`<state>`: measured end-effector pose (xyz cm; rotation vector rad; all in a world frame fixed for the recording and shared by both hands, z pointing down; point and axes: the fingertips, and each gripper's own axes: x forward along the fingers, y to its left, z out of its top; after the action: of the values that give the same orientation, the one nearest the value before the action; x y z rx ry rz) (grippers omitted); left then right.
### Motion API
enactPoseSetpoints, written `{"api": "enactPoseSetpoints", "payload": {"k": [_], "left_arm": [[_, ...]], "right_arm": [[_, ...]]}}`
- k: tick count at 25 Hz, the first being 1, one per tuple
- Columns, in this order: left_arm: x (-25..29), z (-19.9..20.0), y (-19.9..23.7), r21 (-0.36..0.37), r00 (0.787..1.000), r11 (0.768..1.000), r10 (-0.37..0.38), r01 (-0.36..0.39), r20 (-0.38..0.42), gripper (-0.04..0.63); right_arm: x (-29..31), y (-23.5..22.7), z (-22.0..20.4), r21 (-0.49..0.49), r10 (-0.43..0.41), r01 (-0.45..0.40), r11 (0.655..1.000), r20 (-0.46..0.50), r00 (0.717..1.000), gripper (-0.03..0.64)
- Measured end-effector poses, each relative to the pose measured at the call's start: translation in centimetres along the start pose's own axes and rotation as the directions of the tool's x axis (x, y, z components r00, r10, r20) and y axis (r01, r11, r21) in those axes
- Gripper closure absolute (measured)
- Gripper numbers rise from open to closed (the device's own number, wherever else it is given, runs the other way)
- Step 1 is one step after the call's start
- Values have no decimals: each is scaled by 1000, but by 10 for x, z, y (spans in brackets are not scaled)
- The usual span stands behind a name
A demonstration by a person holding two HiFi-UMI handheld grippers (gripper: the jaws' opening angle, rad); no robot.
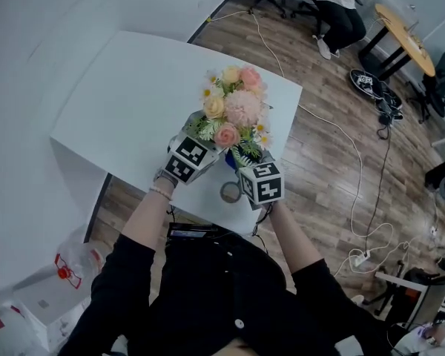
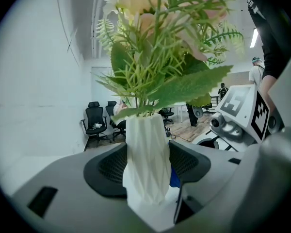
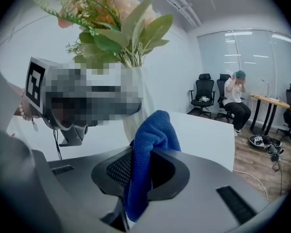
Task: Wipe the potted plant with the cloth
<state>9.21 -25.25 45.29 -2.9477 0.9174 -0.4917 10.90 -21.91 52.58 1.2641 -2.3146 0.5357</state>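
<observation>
At the near edge of the white bench [image 1: 133, 87], toward its right corner, stands the potted plant [image 1: 233, 113]: pink and cream artificial flowers in an upright white ribbed vase [image 2: 144, 144]. Left gripper [image 2: 146, 166]: fingers [image 2: 111, 166] clamped on the vase's lower body. Right gripper [image 3: 143, 171]: fingers pinching a folded blue terry cloth [image 3: 153, 135]. The vase lies just ahead of the cloth; contact not confirmable. Its long axis is vertical, so up-and-down strokes seem indicated. No legible writing or brand found.
</observation>
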Motion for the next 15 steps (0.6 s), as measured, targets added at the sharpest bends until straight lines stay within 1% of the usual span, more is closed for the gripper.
{"api": "enactPoseSetpoints", "payload": {"k": [7, 11, 15], "left_arm": [[1, 2, 2, -5, 1000, 1000, 7, -7, 5, 313], [3, 1, 0, -11, 1000, 1000, 14, -14, 8, 313], [3, 0, 1, -16, 1000, 999, 28, -28, 8, 313]], "right_arm": [[21, -5, -27, -11, -8, 7, 1000, -96, 995, 532], [31, -7, -42, 38, -6, 11, 999, -141, 990, 532], [37, -3, -48, 71, -12, 24, 997, -152, 988, 532]]}}
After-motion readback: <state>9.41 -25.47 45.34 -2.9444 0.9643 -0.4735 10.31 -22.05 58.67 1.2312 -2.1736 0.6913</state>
